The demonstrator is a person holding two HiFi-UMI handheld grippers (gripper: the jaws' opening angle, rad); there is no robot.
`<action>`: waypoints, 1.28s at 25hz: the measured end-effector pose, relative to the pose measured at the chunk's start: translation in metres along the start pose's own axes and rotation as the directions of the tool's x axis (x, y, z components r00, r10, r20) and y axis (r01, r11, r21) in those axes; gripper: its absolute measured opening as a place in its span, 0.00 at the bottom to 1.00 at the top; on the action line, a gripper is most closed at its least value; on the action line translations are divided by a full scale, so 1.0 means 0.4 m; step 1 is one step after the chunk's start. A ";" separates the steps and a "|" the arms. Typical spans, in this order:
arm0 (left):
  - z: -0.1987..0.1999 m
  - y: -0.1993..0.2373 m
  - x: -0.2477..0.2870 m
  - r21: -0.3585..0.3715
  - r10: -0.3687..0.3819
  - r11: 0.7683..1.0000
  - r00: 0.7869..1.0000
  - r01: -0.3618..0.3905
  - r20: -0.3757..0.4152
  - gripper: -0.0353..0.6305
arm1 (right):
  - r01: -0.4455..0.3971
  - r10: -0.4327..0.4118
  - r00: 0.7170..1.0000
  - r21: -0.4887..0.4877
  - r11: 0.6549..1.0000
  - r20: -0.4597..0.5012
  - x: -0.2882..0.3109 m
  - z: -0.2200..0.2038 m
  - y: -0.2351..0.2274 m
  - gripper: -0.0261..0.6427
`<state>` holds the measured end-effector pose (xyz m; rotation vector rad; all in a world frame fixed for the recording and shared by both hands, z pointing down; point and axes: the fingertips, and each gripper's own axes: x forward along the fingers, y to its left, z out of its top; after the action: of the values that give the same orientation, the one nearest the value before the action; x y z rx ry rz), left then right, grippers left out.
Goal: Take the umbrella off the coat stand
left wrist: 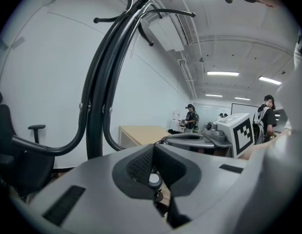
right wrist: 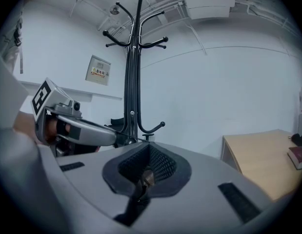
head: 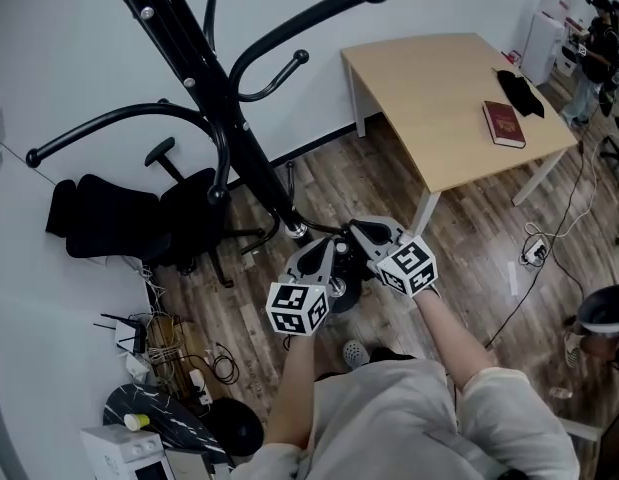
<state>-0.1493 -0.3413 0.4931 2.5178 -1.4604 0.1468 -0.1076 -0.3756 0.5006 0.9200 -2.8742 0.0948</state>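
From above, the person holds both grippers close together just in front of the foot of the black coat stand (head: pixel 239 138). The left gripper (head: pixel 327 250) and the right gripper (head: pixel 359 232) point their tips toward its pole. A dark bundle, which looks like the folded umbrella (head: pixel 344 290), hangs between and just under them, clear of the stand's hooks. A black office chair (head: pixel 139 218) sits on the stand's far side. A pale wooden desk (head: pixel 439 108) with a red book (head: pixel 504 123) on it stands to the other side.

In the left gripper view the stand rises just ahead, and the right gripper lies alongside. The left jaws are pressed together on a dark strip with a small pale round piece.

In the right gripper view the stand is straight ahead, with the left gripper beside it. The right jaws are closed tight on a thin dark strip with a brownish end.
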 end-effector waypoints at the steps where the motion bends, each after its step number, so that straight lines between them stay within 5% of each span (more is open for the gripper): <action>1: 0.002 -0.003 -0.003 -0.004 0.002 1.000 1.000 -0.002 0.004 0.09 | -0.002 0.002 1.000 -0.002 1.000 -0.001 -0.006 0.003 0.003 0.05; 8: 0.009 -0.039 -0.021 0.020 0.034 0.999 0.999 -0.034 0.014 0.09 | -0.004 0.004 1.000 -0.014 1.000 -0.002 -0.065 0.032 0.027 0.05; 15: -0.024 -0.100 -0.035 0.187 0.121 0.975 0.993 -0.116 -0.014 0.09 | 0.029 -0.031 0.999 -0.060 0.998 -0.030 -0.138 0.033 0.059 0.05; 32: -0.021 -0.218 -0.112 0.157 0.242 0.954 0.966 -0.255 0.097 0.09 | 0.047 -0.051 0.999 -0.149 0.988 -0.018 -0.307 0.043 0.150 0.05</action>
<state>-0.0961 -0.2597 0.4795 2.4802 -1.8670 0.2267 -0.0451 -0.2579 0.4655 0.9535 -2.7913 -0.1113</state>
